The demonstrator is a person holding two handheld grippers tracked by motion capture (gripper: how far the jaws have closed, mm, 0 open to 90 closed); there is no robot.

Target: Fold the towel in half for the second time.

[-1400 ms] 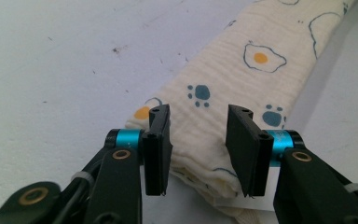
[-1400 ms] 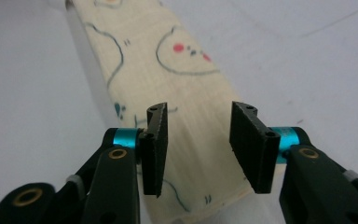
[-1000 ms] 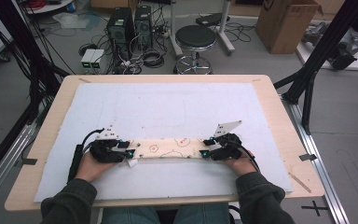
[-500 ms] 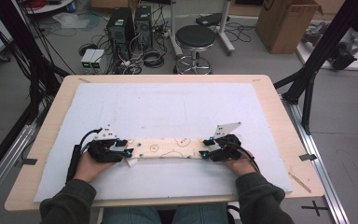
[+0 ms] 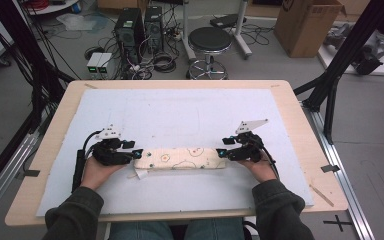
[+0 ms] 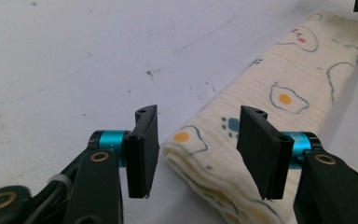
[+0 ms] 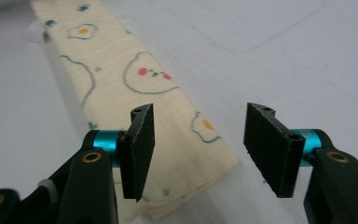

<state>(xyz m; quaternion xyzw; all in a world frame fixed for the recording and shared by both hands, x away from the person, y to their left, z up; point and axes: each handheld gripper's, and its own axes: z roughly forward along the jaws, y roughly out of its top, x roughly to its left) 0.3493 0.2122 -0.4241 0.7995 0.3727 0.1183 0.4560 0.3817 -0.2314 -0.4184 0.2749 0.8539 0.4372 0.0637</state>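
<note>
Folded cloth (image 5: 180, 158) lies lengthwise on the desk (image 5: 180, 107), between left gripper (image 5: 136, 152) and right gripper (image 5: 222, 152). Both sets of fingers have just been opening, released, cloth ends between them. Soft, light, apparently multi-layered; grasp at end folds.

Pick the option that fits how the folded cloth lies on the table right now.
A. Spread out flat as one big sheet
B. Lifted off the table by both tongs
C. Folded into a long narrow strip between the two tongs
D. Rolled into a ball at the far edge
C: the cloth lies as a long folded strip on the white mat, with the left tongs and right tongs open at its two ends.
</note>
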